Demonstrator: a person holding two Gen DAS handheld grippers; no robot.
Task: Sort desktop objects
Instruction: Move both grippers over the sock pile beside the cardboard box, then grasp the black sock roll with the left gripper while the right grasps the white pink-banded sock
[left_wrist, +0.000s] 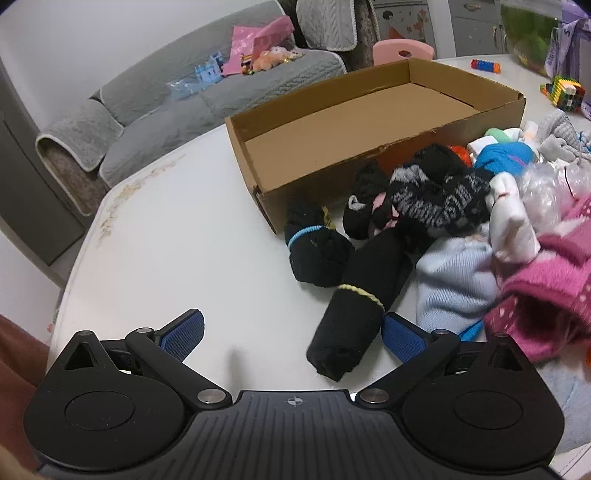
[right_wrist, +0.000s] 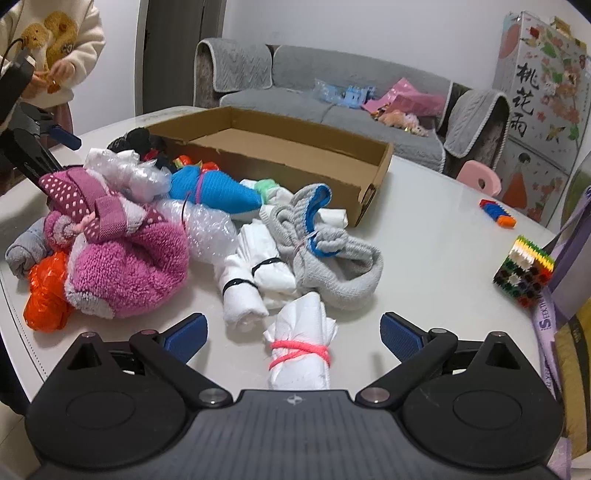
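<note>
Both tools look alike: the left gripper (left_wrist: 291, 334) and right gripper (right_wrist: 291, 334) each fill the bottom of their frame with a matte black ribbed body bearing a small white crosshair mark at centre. Two round black discs flank it, silver pivot screws join angled black link arms, and blue textured pads (left_wrist: 183, 332) tip the fingers.

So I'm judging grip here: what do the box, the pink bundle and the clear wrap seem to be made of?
Box: brown corrugated cardboard, matte, with raw torn edges. Pink bundle: fuzzy fleece or terry knit, with a looped pile, likely soft. Clear wrap: bubble wrap, a glossy translucent plastic with visible bubbles, probably slippery.
</note>
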